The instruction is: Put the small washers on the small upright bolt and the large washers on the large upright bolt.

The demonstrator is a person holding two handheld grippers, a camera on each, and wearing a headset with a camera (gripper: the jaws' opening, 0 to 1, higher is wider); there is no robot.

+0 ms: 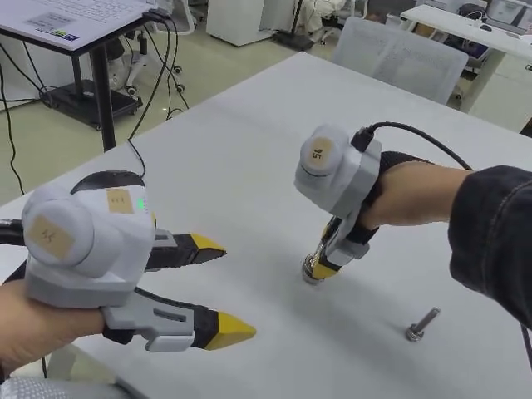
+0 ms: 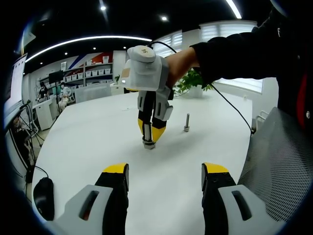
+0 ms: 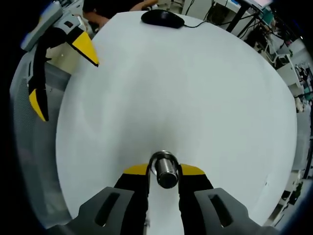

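Where it stands on the white table (image 1: 249, 150), a large silver bolt (image 3: 166, 172) is clamped between the jaws of the right gripper (image 1: 322, 268). The left gripper (image 1: 230, 289) is held with jaws apart; a small silver bolt (image 1: 421, 324) is noted nearby.

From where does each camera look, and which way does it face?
Head view: on the headset, looking down at the table; shows left gripper, right gripper, sleeve.
Left gripper view: on that gripper, facing across the table at the right gripper; own jaws open.
Right gripper view: looks down its jaws, shut on the large bolt.
Head and left gripper views share the small bolt.
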